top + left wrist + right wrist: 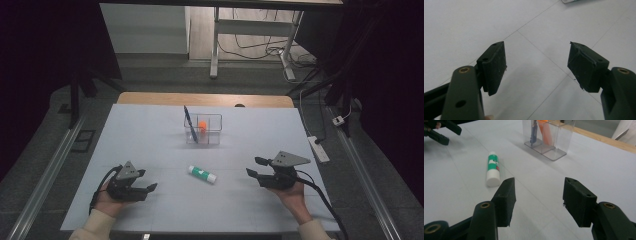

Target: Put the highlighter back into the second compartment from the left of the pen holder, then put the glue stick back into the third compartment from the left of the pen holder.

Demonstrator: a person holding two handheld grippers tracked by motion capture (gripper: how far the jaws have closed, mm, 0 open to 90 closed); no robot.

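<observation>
White and green glue stick (202, 174), capped at one end, lies on its side on the pale table sheet (150, 145), roughly midway between the two grippers and well apart from both. In the right gripper view the same stick (492, 168) lies ahead and to the left of the near jaws, white end towards the camera, untouched.

Right gripper (254, 167): black, two-jawed, grey three-cornered plate on top, held in the person's right hand (295, 195) at the right of the sheet, its tips pointing left towards the stick. Jaws released and standing apart (537, 195), nothing between them but bare sheet.

Left gripper (147, 181): same make, held in the left hand (107, 202) at the lower left of the sheet, tips pointing right. Jaws spread wide (537, 66), empty, pads (496, 67) clear of any object; thin seam lines of the sheet run beneath them.

Clear plastic organiser (204, 130): compartmented, upright, beyond the glue stick towards the far edge of the sheet. It holds a blue pen (190, 122) leaning to the left, and an orange item (202, 125) beside it in a neighbouring compartment; what the orange item is cannot be told.

Wooden table edge (205, 99) shows past the sheet.
</observation>
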